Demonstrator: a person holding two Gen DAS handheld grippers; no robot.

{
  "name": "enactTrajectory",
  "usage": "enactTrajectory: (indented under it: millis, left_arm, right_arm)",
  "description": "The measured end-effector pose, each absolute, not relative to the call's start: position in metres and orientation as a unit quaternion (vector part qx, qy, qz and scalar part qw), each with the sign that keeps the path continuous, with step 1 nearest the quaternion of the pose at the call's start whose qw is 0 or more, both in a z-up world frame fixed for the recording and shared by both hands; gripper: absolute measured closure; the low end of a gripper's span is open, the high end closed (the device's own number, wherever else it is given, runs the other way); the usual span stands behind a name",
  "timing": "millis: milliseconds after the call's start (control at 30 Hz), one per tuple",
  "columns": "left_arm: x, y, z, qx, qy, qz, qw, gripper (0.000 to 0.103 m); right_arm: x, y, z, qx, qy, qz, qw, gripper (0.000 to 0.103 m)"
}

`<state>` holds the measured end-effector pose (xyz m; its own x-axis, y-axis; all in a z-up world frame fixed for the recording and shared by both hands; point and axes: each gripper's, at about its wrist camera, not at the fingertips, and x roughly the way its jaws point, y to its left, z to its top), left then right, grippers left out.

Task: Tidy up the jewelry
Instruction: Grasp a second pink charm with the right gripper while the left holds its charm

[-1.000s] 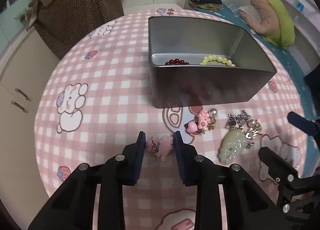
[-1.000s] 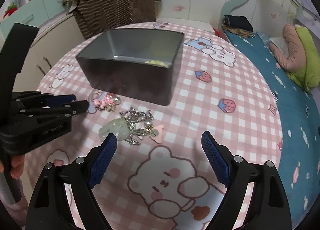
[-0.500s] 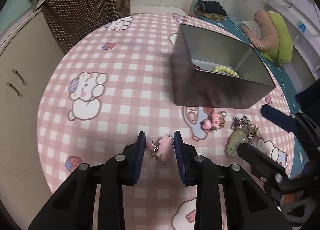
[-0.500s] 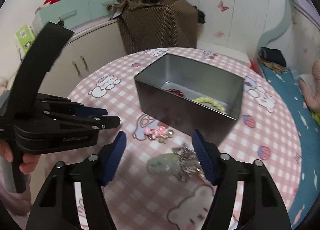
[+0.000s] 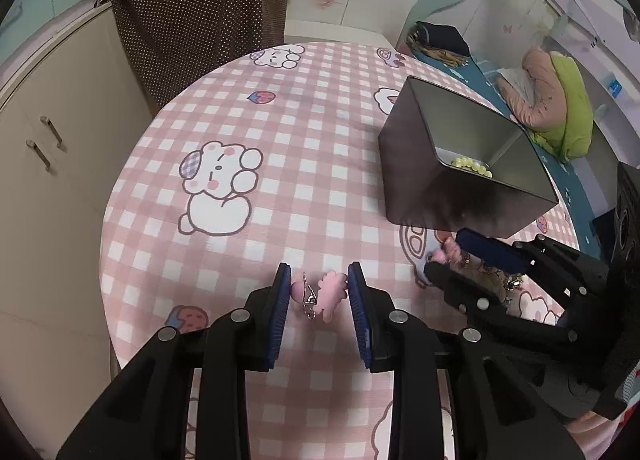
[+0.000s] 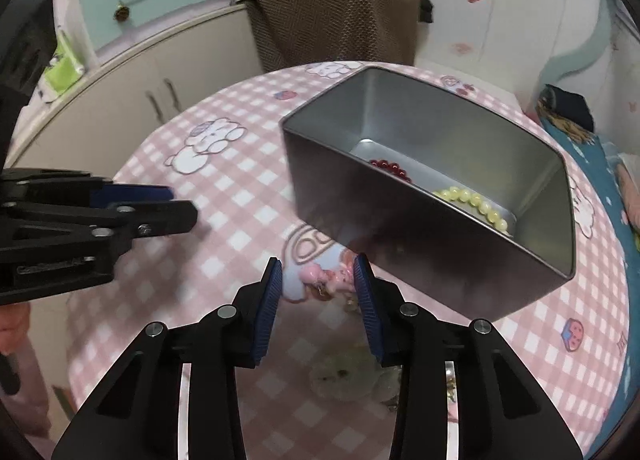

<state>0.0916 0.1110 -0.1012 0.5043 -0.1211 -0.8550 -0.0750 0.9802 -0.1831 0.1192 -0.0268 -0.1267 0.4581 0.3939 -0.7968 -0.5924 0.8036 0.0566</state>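
From the left, the left tool [image 5: 319, 294] pinches a pink charm with a metal clip [image 5: 320, 295] between its blue pads, the charm's long axis running across the gap from pad to pad; it appears lifted clear of the pink checked surface [image 5: 248, 220], though contact cannot be ruled out. The metal tin [image 5: 460, 196] lies at about 2 o'clock from this tool, well apart, its open mouth facing up, with a yellow bead bracelet [image 6: 474, 200] and a red bead bracelet [image 6: 390, 169] already inside. Further right, the right tool [image 6: 318, 280] sits with its pads partly spread, straddling a second pink charm cluster [image 6: 326, 278] that lies on the surface just beside the tin's near wall, at 12 o'clock from the tool; neither pad clearly touches it. A pale green pendant [image 6: 344, 376] rests below, blurred. The right tool is nearer the tin, so the left one likely has the longer carry
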Motion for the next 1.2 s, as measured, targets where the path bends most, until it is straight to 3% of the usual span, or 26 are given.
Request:
enactTrajectory:
  millis: [167,233,467,533,733,967,1067,1100,1200]
  left_arm:
    - [0.092,0.113,-0.105,-0.103,0.5,-0.014,0.86,0.076]
    - [0.092,0.111,-0.105,-0.105,0.501,-0.015,0.859,0.076]
    - [0.09,0.106,-0.102,-0.103,0.497,-0.023,0.861,0.076]
    - [0.09,0.103,-0.1,-0.101,0.496,-0.024,0.862,0.076]
    - [0.089,0.094,-0.098,-0.095,0.495,-0.034,0.863,0.076]
    - [0.085,0.091,-0.097,-0.094,0.495,-0.035,0.863,0.076]
    - [0.084,0.093,-0.096,-0.095,0.494,-0.033,0.863,0.076]
    - [0.083,0.094,-0.096,-0.096,0.494,-0.033,0.863,0.076]
    - [0.083,0.097,-0.097,-0.1,0.495,-0.028,0.863,0.076]
  right_arm:
    - [0.121,-0.03,-0.133,-0.119,0.441,0.278,0.845,0.067]
    - [0.121,-0.03,-0.133,-0.113,0.443,0.28,0.844,0.079]
    - [0.119,-0.034,-0.131,-0.105,0.445,0.276,0.845,0.083]
    - [0.118,-0.037,-0.127,-0.097,0.443,0.276,0.847,0.092]
    - [0.114,-0.044,-0.125,-0.097,0.444,0.278,0.847,0.093]
    - [0.108,-0.044,-0.127,-0.101,0.451,0.272,0.844,0.088]
    - [0.106,-0.043,-0.128,-0.092,0.458,0.277,0.84,0.066]
    - [0.105,-0.043,-0.127,-0.087,0.461,0.28,0.837,0.053]
    - [0.101,-0.039,-0.129,-0.1,0.456,0.277,0.84,0.053]
